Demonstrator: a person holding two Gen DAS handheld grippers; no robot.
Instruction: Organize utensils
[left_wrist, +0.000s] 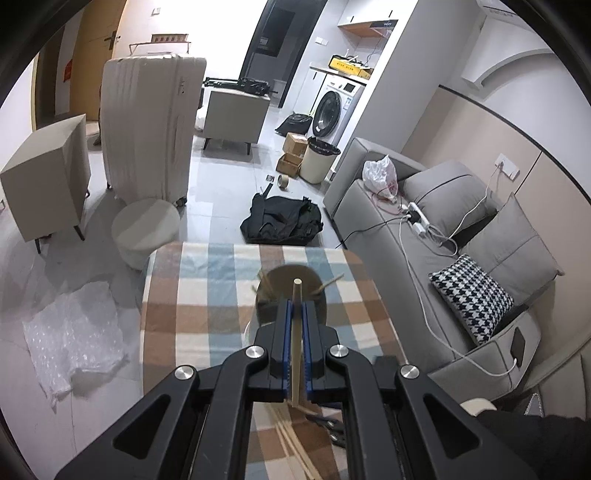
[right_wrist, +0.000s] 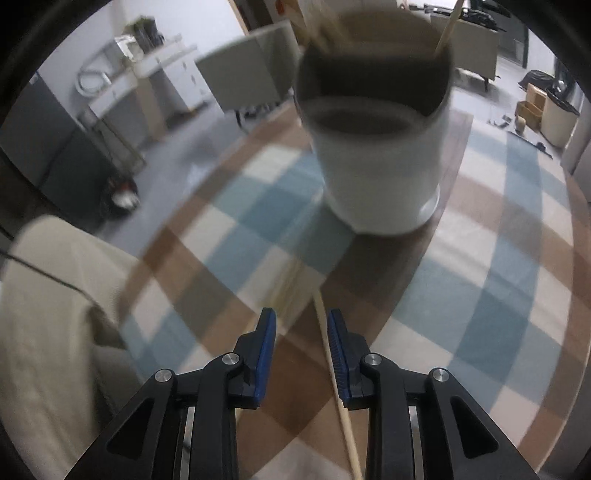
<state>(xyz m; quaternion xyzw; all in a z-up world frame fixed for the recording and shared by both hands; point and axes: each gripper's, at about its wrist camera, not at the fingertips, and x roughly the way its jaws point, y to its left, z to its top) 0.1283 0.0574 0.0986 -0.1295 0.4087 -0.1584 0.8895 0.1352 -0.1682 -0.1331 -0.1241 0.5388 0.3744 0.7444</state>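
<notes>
A living room with a grey sofa (left_wrist: 424, 236), a white suitcase (left_wrist: 147, 125) and a washing machine (left_wrist: 334, 107) surrounds the desk (left_wrist: 207, 295), which we see covered in a blue, brown and cream checked cloth. On the desk stands a white utensil holder (right_wrist: 384, 155) with a dark interior; several chopsticks already lean inside it. In the left wrist view, we see the left claw (left_wrist: 296, 306) closed tight on one chopstick (left_wrist: 296, 332), which runs lengthwise between the blue pads and points toward the holder just ahead. More loose chopsticks (left_wrist: 291, 446) lie on the cloth beneath that claw. In the blurred right wrist view, the right claw (right_wrist: 301, 317) stands partly open, its pads apart, with a single wooden chopstick (right_wrist: 332, 362) beside the right-hand pad, whether touching it we cannot tell.
</notes>
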